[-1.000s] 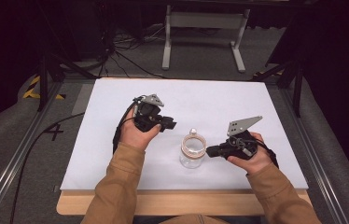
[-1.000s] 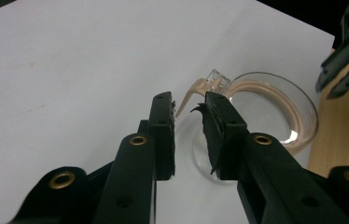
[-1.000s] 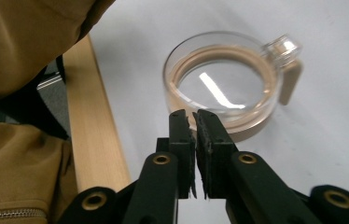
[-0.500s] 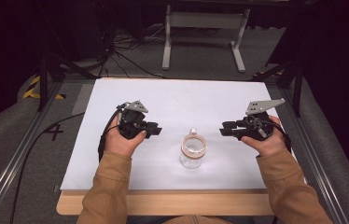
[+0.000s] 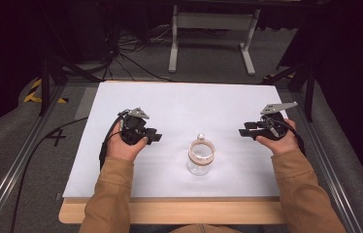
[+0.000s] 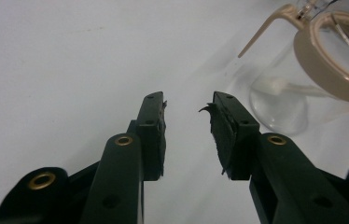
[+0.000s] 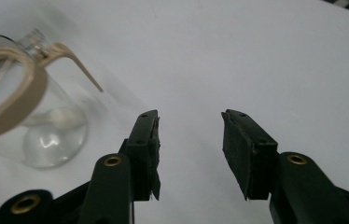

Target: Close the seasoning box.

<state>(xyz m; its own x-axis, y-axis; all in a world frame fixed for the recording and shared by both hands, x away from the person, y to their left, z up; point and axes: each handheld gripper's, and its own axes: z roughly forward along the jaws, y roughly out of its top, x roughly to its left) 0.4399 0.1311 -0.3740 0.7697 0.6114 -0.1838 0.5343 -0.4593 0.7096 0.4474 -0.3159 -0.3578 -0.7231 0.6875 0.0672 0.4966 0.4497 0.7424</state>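
Tools drawn apart: left tool [image 5: 154, 138] and right tool [image 5: 245, 132], jaws parted and empty, have been pulled back from the glass jar [image 5: 201, 157], left standing alone on the counter [image 5: 184, 104].

A white surface [image 5: 179, 104] is seen beneath both sets of jaws. A grey metal stand [image 5: 212, 29] and dark cables [image 5: 136, 60] are located on the floor beyond it.

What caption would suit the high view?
Two open claws, left and right, flank a glass jar on a white table.
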